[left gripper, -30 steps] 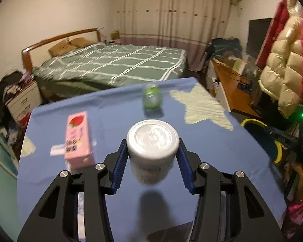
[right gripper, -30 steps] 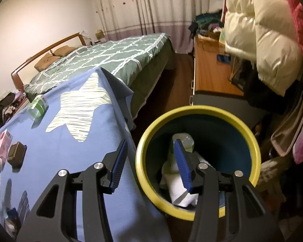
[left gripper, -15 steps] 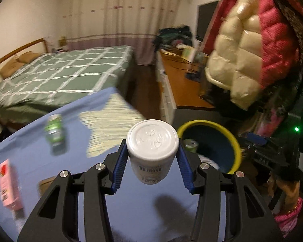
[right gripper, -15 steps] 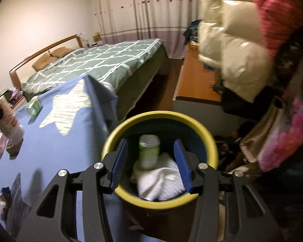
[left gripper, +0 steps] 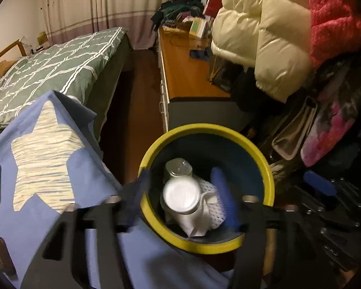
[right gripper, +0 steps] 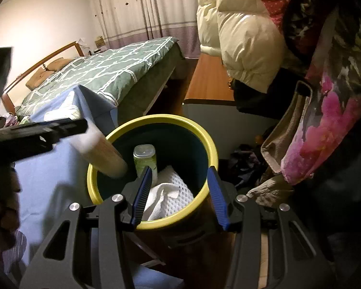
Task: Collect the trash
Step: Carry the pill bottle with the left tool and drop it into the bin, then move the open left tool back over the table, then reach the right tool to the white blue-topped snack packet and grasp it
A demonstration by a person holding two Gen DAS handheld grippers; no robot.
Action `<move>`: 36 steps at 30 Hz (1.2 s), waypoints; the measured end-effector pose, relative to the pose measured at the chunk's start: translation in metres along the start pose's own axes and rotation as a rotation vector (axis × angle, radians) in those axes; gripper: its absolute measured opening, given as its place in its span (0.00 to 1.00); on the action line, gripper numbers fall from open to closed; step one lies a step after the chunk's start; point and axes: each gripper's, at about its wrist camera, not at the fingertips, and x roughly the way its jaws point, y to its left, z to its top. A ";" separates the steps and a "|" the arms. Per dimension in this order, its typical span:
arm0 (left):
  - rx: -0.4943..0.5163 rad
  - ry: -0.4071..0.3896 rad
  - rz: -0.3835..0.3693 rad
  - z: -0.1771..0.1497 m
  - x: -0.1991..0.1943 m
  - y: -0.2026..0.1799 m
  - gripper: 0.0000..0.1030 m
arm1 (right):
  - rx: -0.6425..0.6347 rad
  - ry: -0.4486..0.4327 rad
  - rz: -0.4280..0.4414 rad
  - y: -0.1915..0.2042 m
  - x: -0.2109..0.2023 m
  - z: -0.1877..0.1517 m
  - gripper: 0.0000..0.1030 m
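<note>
Since before, my left claw [left gripper: 180,200] swung from the worktop [left gripper: 48,168] over the bin [left gripper: 267,180]. It is opening; the white jar [left gripper: 181,196] drops in. Next, fetch more trash. Right claw [right gripper: 179,193] hangs empty, half open.

Bedroom interior under warm artificial light. A bed [right gripper: 103,72] with a green, white-checked cover and a wooden headboard [right gripper: 48,60] stands against a pale wall [right gripper: 36,19]. Striped curtains [right gripper: 144,9] hang full length behind it. Dark wooden floor [left gripper: 142,91] separates the bed from a long low wooden cabinet [left gripper: 185,72]. Cream and red puffer jackets [left gripper: 264,36] hang at right. A blue cloth with a pale star [left gripper: 43,154] covers the counter.
</note>
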 end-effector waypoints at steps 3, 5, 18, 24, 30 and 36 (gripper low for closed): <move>-0.015 -0.036 0.023 -0.003 -0.017 0.005 0.76 | -0.008 0.006 -0.001 0.002 0.002 -0.001 0.45; -0.024 -0.061 0.051 -0.006 -0.039 0.016 0.79 | -0.017 0.014 0.003 0.006 0.004 -0.002 0.45; -0.245 -0.237 0.293 -0.095 -0.204 0.162 0.86 | -0.202 0.087 0.202 0.116 0.015 -0.012 0.45; -0.432 -0.281 0.439 -0.161 -0.259 0.252 0.86 | -0.330 0.113 0.344 0.196 0.004 -0.026 0.45; -0.578 -0.291 0.576 -0.232 -0.298 0.319 0.86 | -0.500 0.166 0.520 0.278 -0.027 -0.057 0.45; -0.662 -0.299 0.643 -0.288 -0.324 0.347 0.86 | -0.704 0.245 0.588 0.331 -0.061 -0.101 0.45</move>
